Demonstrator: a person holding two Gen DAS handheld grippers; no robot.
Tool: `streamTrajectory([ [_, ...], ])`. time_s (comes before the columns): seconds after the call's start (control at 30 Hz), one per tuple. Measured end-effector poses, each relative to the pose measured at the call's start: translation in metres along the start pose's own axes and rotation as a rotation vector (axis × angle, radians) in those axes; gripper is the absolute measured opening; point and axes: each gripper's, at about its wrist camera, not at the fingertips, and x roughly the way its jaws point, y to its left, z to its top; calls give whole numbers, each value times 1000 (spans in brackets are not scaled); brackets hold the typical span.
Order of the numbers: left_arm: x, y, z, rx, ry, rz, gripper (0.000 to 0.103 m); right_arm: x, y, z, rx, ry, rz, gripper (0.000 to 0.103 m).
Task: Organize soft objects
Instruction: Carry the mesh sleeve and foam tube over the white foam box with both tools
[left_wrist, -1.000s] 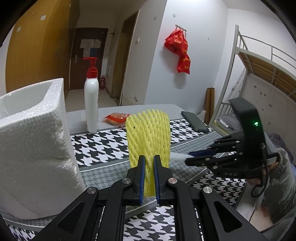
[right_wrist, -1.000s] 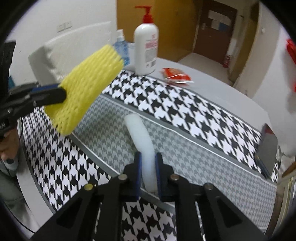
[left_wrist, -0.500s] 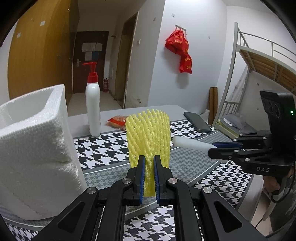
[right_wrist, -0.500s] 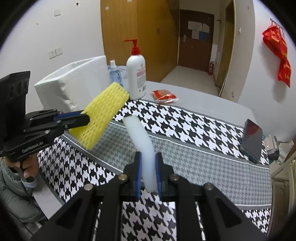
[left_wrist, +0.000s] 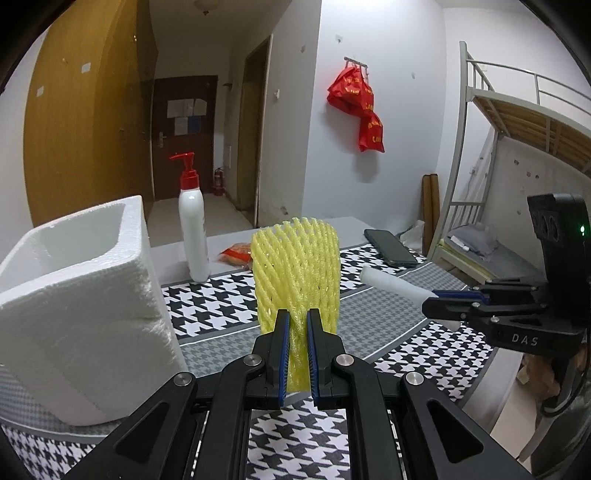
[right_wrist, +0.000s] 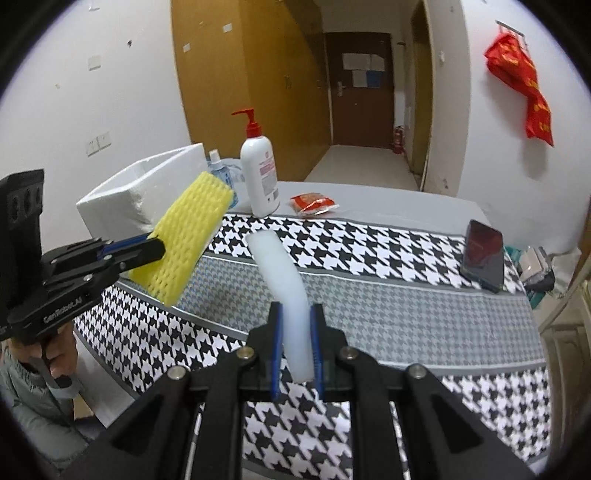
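Observation:
A yellow foam net sleeve (left_wrist: 295, 273) stands upright in the air, pinched at its lower end by my left gripper (left_wrist: 295, 325), which is shut on it. From the right wrist view the same yellow sleeve (right_wrist: 188, 236) hangs tilted at the left with the left gripper (right_wrist: 155, 245) below it. A white foam strip (right_wrist: 284, 280) curves up and away from my right gripper (right_wrist: 296, 314), which is shut on its near end. In the left wrist view that white strip (left_wrist: 391, 286) sticks out leftward from the right gripper (left_wrist: 436, 297). Both pieces are held above the houndstooth cloth (right_wrist: 369, 251).
A white styrofoam box (left_wrist: 74, 295) with an open top stands at the left; from the right wrist it is the white box (right_wrist: 122, 199) behind the sleeve. A pump bottle (right_wrist: 258, 173), a red snack packet (right_wrist: 314, 203) and a dark phone (right_wrist: 484, 254) lie farther back. A person's hand (right_wrist: 55, 358) grips the left handle.
The right gripper lifted the white strip off the cloth and rolled it upright. The left gripper with the yellow sleeve rose slightly. Both stayed shut.

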Motion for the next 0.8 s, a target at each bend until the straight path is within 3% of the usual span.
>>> streamTrajectory([
  [0.37,-18,-2,-8,26,-1,49,10,-13,12,-21,73,-70,-35,17],
  [0.8,-45,15,-12,48,-33,102,10,-25,38,-20,91,-130,-40,17],
])
